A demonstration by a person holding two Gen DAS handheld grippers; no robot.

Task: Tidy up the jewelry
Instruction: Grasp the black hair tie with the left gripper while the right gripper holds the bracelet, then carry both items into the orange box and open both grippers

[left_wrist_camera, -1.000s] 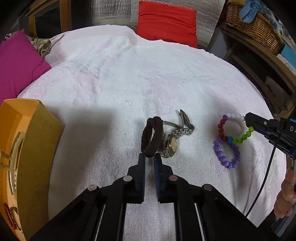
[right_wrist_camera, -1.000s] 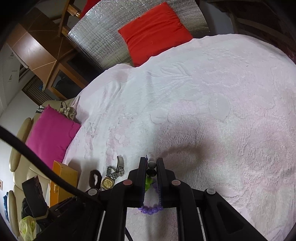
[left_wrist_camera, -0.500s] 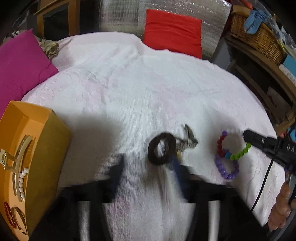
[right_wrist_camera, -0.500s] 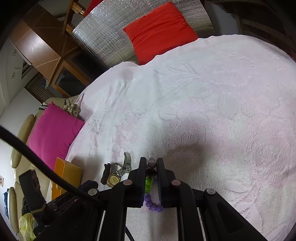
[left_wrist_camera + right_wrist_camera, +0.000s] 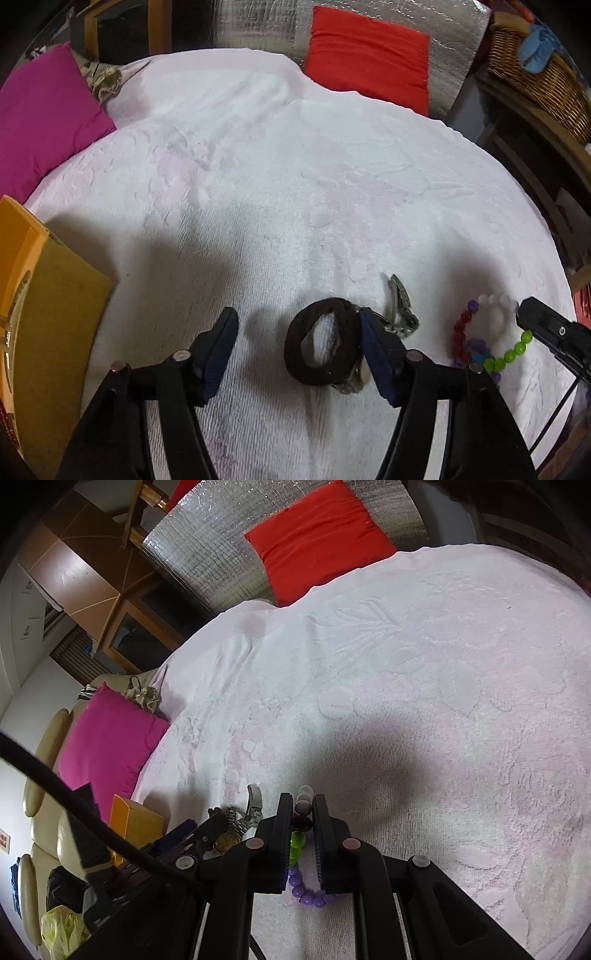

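Note:
A dark brown braided bracelet [image 5: 320, 343] lies on the white towel [image 5: 295, 184], leaning on a metal wristwatch [image 5: 400, 314]. My left gripper [image 5: 297, 325] is open, its jaws wide apart around the bracelet, the right finger close against it. A multicoloured bead bracelet [image 5: 491, 339] and a purple bead bracelet [image 5: 310, 895] lie to the right. My right gripper [image 5: 301, 812] is shut on the multicoloured bead bracelet [image 5: 300, 834]; it shows in the left wrist view [image 5: 546, 325]. The orange jewelry box [image 5: 33, 314] stands at the left.
A magenta cushion [image 5: 44, 122] lies at the far left and a red cushion [image 5: 369, 70] at the back. A wicker basket [image 5: 535, 74] sits on a shelf at the back right. The towel's right edge drops off near the beads.
My left gripper let go of the brown bracelet and opened wide; the bracelet dropped flat onto the towel against the watch. My right gripper stays shut on the beads.

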